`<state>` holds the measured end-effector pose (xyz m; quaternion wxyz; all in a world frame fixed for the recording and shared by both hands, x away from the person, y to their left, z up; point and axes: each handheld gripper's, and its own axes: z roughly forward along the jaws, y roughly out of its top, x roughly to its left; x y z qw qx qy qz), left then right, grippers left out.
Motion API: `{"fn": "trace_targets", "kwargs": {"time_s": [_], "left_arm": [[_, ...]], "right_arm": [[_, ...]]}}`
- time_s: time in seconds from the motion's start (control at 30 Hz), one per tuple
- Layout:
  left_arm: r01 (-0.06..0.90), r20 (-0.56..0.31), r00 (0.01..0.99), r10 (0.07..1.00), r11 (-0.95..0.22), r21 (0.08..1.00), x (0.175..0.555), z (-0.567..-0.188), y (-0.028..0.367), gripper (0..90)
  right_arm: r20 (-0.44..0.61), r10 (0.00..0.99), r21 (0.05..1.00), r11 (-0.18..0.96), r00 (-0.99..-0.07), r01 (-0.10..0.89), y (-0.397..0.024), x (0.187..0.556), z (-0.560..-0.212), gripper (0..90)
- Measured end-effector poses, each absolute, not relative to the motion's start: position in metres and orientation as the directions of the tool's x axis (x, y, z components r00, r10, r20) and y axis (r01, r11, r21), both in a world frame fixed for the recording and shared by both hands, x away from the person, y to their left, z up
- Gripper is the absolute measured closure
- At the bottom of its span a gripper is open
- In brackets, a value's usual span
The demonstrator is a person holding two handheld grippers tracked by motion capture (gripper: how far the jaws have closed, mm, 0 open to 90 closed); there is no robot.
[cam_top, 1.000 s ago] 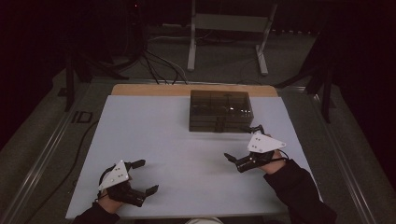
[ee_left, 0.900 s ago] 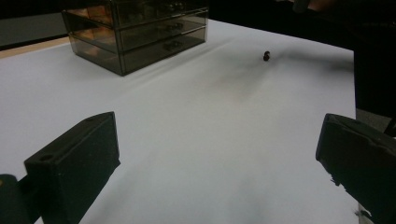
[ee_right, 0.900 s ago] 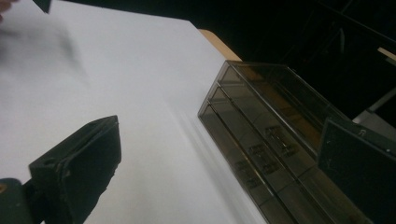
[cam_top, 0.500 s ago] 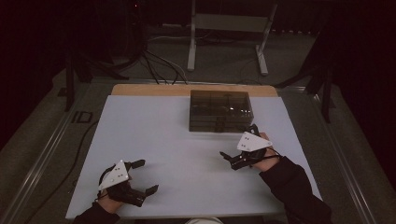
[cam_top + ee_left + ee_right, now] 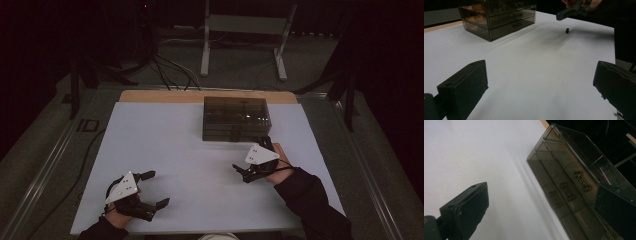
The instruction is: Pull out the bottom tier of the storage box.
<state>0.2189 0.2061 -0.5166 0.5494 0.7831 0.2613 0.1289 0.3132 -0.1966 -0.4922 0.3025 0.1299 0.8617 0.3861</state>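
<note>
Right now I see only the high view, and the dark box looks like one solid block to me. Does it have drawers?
Observer: Yes. The right gripper view shows the box with three stacked drawers, each with a small handle. Their fronts look flush.
Operator: Is anything loose lying around?
Observer: Yes. The left gripper view shows a small dark object on the white table, close to the right tool.
Operator: Is that tool holding something?
Observer: No. Its own view shows the jaws wide apart, with nothing between them.
</note>
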Motion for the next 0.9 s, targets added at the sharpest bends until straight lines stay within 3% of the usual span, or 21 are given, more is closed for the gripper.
{"fn": "trace_targets", "kwargs": {"time_s": [0.4,0.9], "left_arm": [[0.269,-0.086,0.830,0.551,-0.261,0.927,0.219,-0.517,0.207,0.8],[0.269,-0.085,0.830,0.551,-0.262,0.927,0.219,-0.517,0.207,0.8]], "right_arm": [[-0.490,0.418,0.647,0.762,-0.765,0.002,-0.183,0.316,-0.503,0.0],[-0.592,0.356,0.518,0.855,-0.723,-0.003,-0.170,0.315,-0.513,6.7]]}}
